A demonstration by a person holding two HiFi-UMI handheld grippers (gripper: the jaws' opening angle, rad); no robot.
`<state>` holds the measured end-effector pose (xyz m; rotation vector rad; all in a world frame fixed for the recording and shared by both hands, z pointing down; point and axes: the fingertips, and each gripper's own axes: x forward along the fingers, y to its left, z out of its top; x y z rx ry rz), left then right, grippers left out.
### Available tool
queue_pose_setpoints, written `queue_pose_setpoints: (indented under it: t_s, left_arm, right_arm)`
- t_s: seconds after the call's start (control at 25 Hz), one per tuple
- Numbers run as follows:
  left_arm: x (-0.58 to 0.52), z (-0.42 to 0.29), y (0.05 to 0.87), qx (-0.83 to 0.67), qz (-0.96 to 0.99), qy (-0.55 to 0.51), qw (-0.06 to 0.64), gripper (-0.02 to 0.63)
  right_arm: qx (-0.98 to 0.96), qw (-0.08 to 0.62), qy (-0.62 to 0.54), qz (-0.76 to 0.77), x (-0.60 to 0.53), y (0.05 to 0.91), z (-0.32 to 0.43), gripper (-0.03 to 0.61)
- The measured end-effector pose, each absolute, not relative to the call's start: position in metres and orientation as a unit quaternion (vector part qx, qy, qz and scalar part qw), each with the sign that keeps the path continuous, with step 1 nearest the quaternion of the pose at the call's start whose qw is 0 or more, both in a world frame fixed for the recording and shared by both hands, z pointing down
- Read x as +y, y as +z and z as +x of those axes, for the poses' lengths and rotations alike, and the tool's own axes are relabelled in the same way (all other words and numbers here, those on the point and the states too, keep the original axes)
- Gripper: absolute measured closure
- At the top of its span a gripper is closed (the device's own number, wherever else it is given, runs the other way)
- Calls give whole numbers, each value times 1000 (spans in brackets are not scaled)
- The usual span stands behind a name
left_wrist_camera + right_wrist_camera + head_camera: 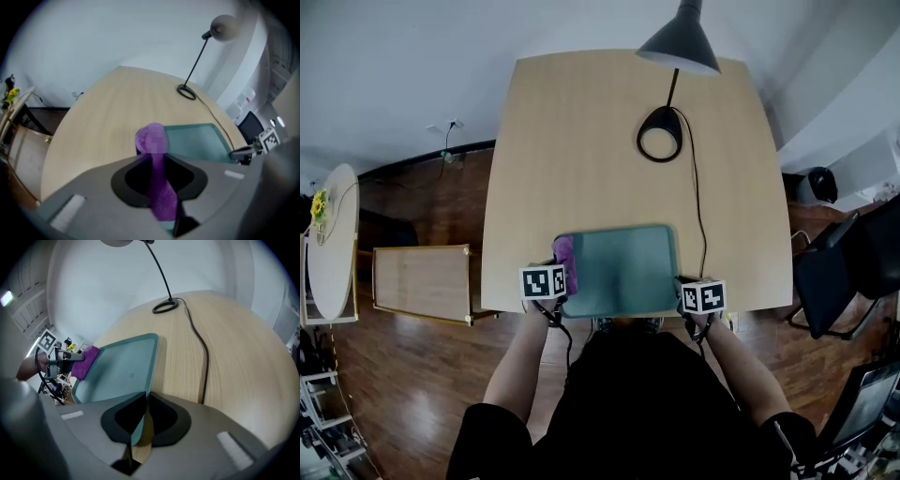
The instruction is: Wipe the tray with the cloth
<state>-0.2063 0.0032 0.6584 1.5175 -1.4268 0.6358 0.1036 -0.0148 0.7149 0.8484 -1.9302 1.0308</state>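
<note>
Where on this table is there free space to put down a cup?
The widest bare wood of the table lies beyond the tray, left of the lamp base. A narrower strip runs right of the cable. The near edge is crowded: the left gripper with the cloth and the right gripper flank the tray.

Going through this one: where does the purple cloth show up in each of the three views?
Head view: cloth low centre, at the tray's left edge.
Left gripper view: cloth dead centre, pinched between the jaws.
Right gripper view: cloth at the left, on the tray's far edge.
Shared landmark: the lamp base, a dark ring on the table beyond the tray in all three views.
</note>
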Motion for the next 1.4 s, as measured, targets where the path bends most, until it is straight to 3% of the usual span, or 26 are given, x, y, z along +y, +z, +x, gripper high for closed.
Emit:
queue_pose_setpoints:
  t_s: [0.32, 0.56, 1.12, 1.4]
  left_arm:
    - [1, -205, 683, -593, 585, 244, 497, 514]
    - [-21, -191, 682, -576, 601, 290, 472, 515]
    - [-64, 44, 674, -386, 741, 338, 432, 515]
    - [-62, 80, 675, -335, 754, 313, 471, 514]
  right_arm:
    - [-755, 377, 411, 345, -19, 715, 102, 552]
    - [-742, 346, 435, 374, -17, 713, 103, 557]
    - [-742, 321, 442, 388, -16, 707, 99, 560]
    - [-741, 328, 443, 384, -12, 709, 103, 560]
